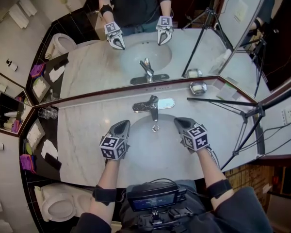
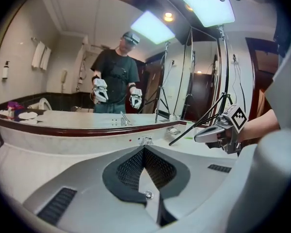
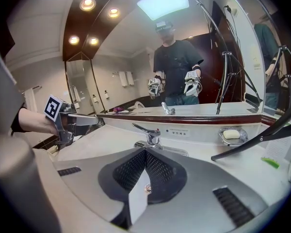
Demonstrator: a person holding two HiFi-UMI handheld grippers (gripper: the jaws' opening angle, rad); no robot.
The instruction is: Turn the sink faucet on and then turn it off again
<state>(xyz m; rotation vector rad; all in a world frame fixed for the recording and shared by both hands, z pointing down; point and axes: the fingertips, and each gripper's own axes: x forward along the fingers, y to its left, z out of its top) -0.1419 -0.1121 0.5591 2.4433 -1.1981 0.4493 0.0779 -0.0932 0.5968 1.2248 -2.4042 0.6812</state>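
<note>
The mirror (image 1: pixel 111 57) rises straight behind the sink (image 1: pixel 136 149) and shows you facing it with both tools raised. The pale marble tabletop (image 1: pixel 82 130) surrounds the sink on all sides. A toilet (image 1: pixel 58 208) sits off to the sink's left, beyond the tabletop's end. To the sink's right a black tripod (image 1: pixel 242 125) stands, with one leg reaching across the tabletop toward the back wall.

Your left tool (image 1: pixel 123 124) hangs over the sink's left rim. It is clenched, its ribbed pads meeting at the tip with nothing between them. Your right tool (image 1: pixel 178 122) hangs over the sink's right rim, and it too is clenched and empty. Both point toward the back of the sink, and neither touches anything.

The faucet (image 1: pixel 153 107) stands on its plate at the middle of the sink's back rim, between the two tool tips and a little beyond them. Its spout reaches out over the bowl, and its lever handle sits on top.

A soap dish (image 1: pixel 198 88) holding a pale bar rests behind the sink to the right, against the wall. Drinking glasses (image 1: pixel 47 113) stand well to the sink's left, at the back. The drain (image 1: pixel 155 128) lies in the sink's bowl below the spout.
</note>
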